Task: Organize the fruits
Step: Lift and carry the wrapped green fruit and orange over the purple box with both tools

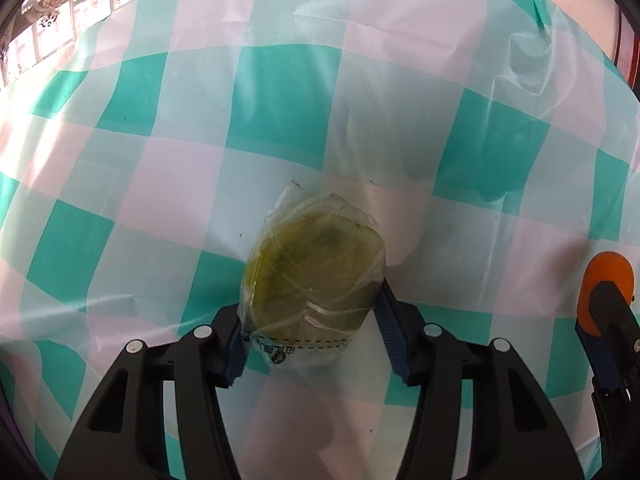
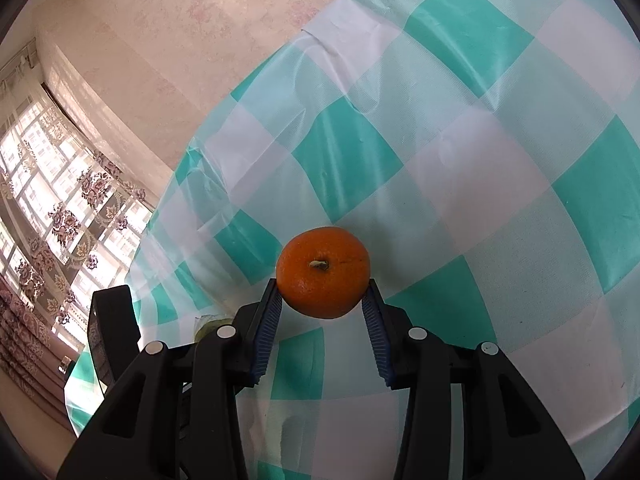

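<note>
A: Item one, your left gripper?

B: Clamped on the wrapped green fruit, centre frame, above the checked table; long axis points up-frame; film crinkled.

A: Item two, your right gripper?

B: Pinching the orange, stem toward the camera, glossy. It appears at right edge of the left view, just beside item one.

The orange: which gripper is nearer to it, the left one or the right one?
Right. The right gripper is shut on the orange. The left gripper is off to its side, shut on a wrapped green fruit.
</note>
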The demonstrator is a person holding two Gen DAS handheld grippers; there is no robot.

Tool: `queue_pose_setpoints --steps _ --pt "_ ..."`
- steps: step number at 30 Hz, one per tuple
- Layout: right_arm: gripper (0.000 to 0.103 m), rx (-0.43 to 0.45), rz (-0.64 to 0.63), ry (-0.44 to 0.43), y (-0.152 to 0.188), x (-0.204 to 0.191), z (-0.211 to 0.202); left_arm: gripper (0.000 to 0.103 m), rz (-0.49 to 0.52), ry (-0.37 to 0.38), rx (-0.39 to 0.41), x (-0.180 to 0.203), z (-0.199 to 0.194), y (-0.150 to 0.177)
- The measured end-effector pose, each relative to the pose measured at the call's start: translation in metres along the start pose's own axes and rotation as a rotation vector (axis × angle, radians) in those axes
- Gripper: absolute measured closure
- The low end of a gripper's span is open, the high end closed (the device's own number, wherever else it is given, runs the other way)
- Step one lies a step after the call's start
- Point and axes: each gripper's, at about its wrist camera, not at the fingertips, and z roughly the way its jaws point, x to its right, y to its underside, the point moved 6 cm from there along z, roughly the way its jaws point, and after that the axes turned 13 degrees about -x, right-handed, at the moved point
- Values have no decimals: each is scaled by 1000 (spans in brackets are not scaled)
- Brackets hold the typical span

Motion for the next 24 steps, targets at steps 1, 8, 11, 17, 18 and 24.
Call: queue_pose_setpoints --steps 1,8,11,17,18,24 --pt "61 1 1 -1 0 0 0 48 -21 11 5 -4 -1 0" --pt "61 -8 -1 1 0 3 1 48 -97 60 34 -24 -10 9" --pt "61 -13 3 9 0 4 3 48 -113 66 47 -29 -10 9" --pt "61 -17 5 29 -1 3 6 48 -110 66 65 -24 -21 16" --pt "61 -16 7 29 -1 3 6 48 -108 64 69 -22 -20 15" --pt "61 -18 12 40 0 4 9 48 -125 63 79 -24 -32 29"
